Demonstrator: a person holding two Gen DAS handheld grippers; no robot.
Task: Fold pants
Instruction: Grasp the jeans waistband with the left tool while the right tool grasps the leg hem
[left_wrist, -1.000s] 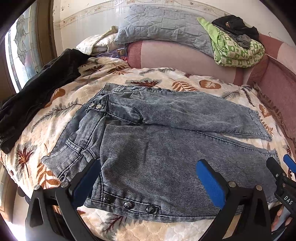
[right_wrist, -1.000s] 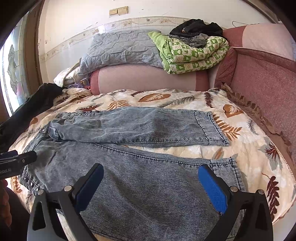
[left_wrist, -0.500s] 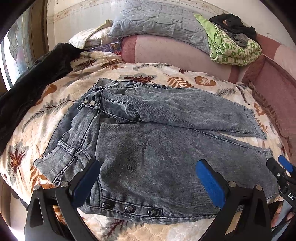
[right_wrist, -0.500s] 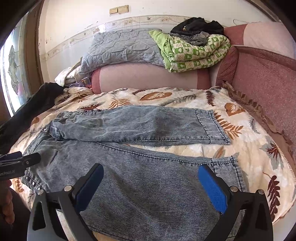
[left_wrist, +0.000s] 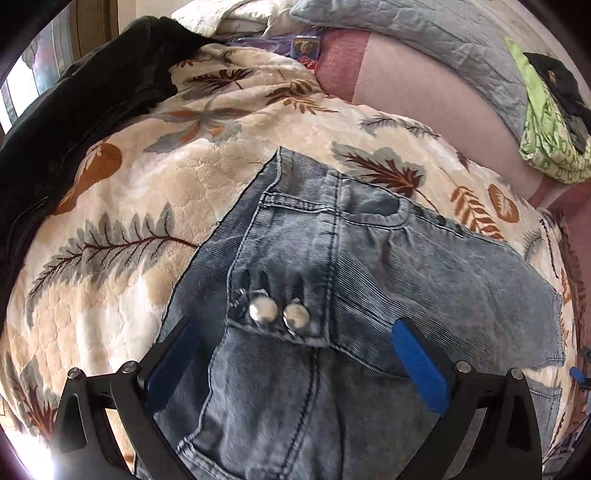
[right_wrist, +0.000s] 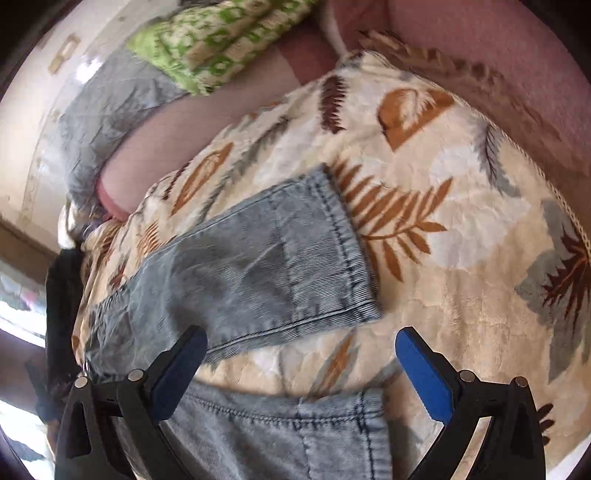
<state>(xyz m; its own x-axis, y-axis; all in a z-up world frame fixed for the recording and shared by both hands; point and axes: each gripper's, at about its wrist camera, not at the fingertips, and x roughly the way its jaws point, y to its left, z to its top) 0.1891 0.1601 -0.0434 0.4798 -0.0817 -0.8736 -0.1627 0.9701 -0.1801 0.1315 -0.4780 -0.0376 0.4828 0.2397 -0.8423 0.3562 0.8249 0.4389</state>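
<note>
While the grey denim pants (left_wrist: 369, 280) lie spread flat on the leaf-printed bedspread (left_wrist: 155, 192), both grippers hang low over them with the fingers wide apart and nothing between the blue pads. The left gripper (left_wrist: 295, 362) is above the waist part, where two metal buttons (left_wrist: 279, 312) sit just in front of the gap between its fingers. The waistband edge (left_wrist: 221, 236) runs on the left side of this view, and beyond it is a wide band of bare bedspread up to the black jacket (left_wrist: 74, 110) that lies along the far left border of the bed.

The right gripper (right_wrist: 299, 369) is over the leg ends. The far leg cuff (right_wrist: 347, 243) lies just ahead of its fingers, with a stitched hem, and the near leg cuff (right_wrist: 332, 417) is under the gripper, low in the view. Between the two legs there is a strip of bedspread, so the legs are apart here and not one on the other. To the right of both cuffs the bedspread is open up to its fringed edge (right_wrist: 461, 74), where the pink sofa back (right_wrist: 517, 55) begins.

Behind the pants, a grey pillow (left_wrist: 424, 29) and a green patterned blanket (right_wrist: 221, 33) rest on the pink backrest, well apart from the denim
</note>
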